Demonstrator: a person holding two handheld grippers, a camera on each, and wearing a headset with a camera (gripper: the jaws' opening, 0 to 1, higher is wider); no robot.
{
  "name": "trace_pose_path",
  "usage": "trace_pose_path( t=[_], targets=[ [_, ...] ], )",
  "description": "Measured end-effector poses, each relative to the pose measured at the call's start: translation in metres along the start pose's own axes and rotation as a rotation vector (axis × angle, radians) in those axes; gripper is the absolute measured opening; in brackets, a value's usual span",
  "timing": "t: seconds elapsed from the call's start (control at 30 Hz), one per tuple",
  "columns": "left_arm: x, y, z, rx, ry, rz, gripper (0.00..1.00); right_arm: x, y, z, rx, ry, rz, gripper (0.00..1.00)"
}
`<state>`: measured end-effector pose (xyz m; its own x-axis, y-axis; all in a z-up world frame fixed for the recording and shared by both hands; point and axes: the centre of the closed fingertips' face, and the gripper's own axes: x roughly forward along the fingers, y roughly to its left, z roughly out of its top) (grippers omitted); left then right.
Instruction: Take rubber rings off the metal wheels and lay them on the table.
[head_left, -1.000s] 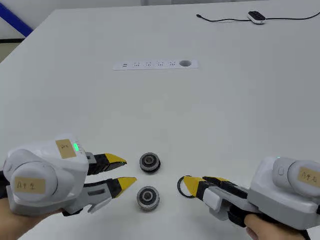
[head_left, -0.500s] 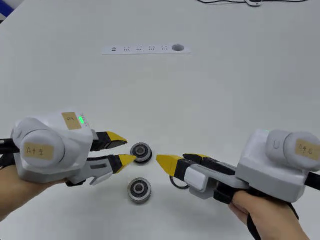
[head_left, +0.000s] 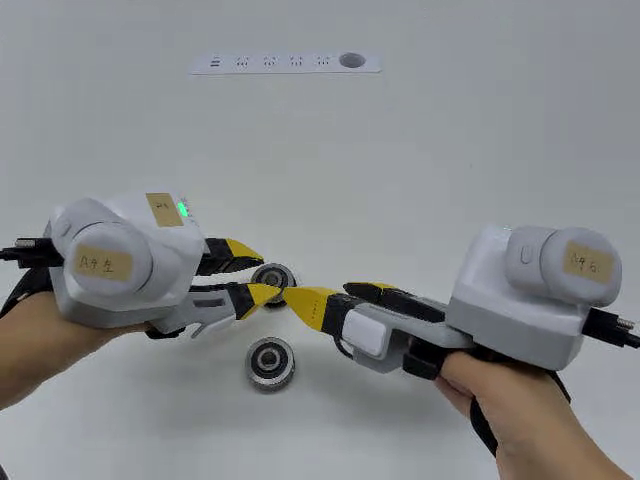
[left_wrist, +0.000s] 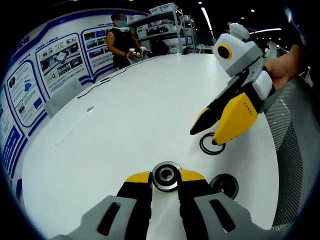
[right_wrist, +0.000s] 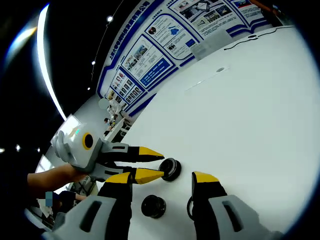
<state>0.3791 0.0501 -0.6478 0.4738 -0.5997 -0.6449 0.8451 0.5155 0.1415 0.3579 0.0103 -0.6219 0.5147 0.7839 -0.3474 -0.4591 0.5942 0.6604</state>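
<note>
Fingertips (left_wrist: 137, 178) of the left gripper (left_wrist: 165, 176) hugged the far wheel (head_left: 272, 278) on the table (head_left: 450, 150), perhaps clamping it; the right gripper (right_wrist: 162, 179) gaped beside its likely stretchy rubber ring (left_wrist: 166, 164), best hooked at the edge.

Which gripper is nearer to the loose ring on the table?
Right. The right gripper has its tips right by the ring; the left gripper is farther off, its jaws flanking a wheel.
</note>
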Motion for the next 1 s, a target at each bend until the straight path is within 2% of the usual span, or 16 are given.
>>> trace_pose_path(
  t=[0.07, 0.23, 0.43, 0.57, 0.77, 0.9, 1.0],
  targets=[
    [0.001, -0.001, -0.002, 0.004, 0.009, -0.009, 0.20, 0.001, 0.000, 0.001, 0.003, -0.003, 0.001, 0.49],
    [0.003, -0.003, -0.001, -0.011, 0.000, -0.026, 0.14, 0.003, 0.000, 0.003, 0.015, -0.007, 0.009, 0.49],
    [0.004, -0.003, -0.001, -0.022, -0.007, -0.039, 0.14, 0.009, 0.003, 0.003, 0.024, 0.001, 0.026, 0.49],
    [0.003, -0.004, -0.001, -0.005, -0.007, -0.048, 0.14, 0.015, 0.006, 0.004, 0.037, 0.002, 0.043, 0.50],
    [0.003, -0.004, -0.001, 0.008, -0.007, -0.053, 0.13, 0.026, 0.011, 0.006, 0.062, 0.008, 0.068, 0.54],
    [0.003, -0.004, -0.001, 0.011, -0.010, -0.062, 0.13, 0.036, 0.015, 0.006, 0.111, 0.020, 0.096, 0.60],
    [0.002, -0.004, -0.001, 0.013, -0.011, -0.064, 0.13, 0.042, 0.016, 0.004, 0.102, 0.032, 0.096, 0.62]
  ],
)
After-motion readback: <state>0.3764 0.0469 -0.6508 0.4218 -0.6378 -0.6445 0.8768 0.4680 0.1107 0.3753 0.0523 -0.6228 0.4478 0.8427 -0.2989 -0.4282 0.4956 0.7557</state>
